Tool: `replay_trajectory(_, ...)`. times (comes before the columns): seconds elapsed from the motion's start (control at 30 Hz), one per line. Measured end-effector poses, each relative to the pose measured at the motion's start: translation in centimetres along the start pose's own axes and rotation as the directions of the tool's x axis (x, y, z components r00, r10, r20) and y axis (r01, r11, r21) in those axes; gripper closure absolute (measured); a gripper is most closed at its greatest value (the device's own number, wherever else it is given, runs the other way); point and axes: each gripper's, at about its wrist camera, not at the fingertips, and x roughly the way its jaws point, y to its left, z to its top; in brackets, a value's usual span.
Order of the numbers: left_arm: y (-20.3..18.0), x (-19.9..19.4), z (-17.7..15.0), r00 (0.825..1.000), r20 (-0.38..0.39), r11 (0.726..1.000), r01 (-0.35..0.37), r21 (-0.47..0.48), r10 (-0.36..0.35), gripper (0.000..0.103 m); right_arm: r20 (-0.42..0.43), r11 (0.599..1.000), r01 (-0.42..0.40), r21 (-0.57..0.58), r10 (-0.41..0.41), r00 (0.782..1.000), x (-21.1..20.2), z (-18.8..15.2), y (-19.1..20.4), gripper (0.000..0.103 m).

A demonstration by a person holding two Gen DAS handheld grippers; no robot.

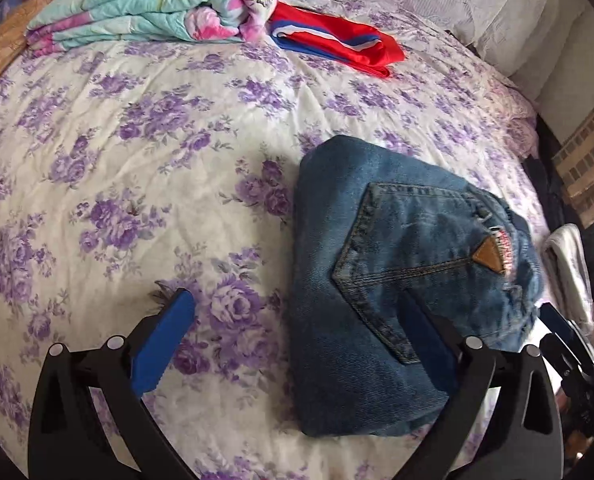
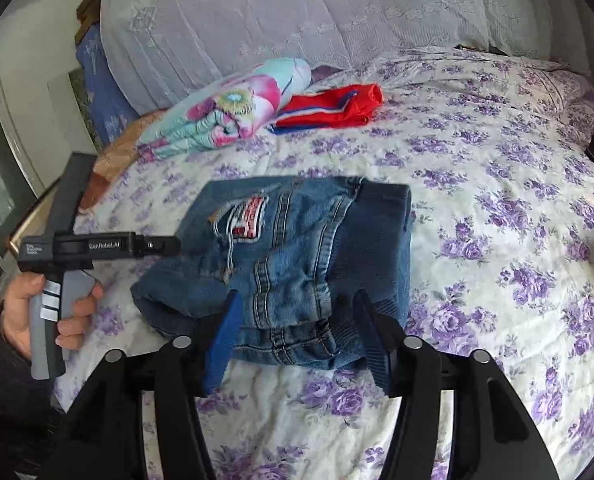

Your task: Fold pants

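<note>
While jeans (image 1: 397, 280) lie folded on bedspread (image 1: 137, 140) | left gripper (image 1: 297, 320) angled down, jaws wide, empty | right gripper (image 2: 297, 328) jaws apart astride jeans' near edge, grip unclear.

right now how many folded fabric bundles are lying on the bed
3: the folded jeans nearest the grippers, the floral quilt at the far side by the pillows, and the red garment right beside that quilt. More could lie outside the views.
</note>
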Motion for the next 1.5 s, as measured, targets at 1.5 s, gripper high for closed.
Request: replay_trajectory(1.5,-10.2,6.2,-0.2,0.935,-0.285,0.958,0.255,0.129,-0.211,0.005,-0.038,0.951,-0.068,0.302,0.083,0.996,3.8,-1.5,-10.5,0.048)
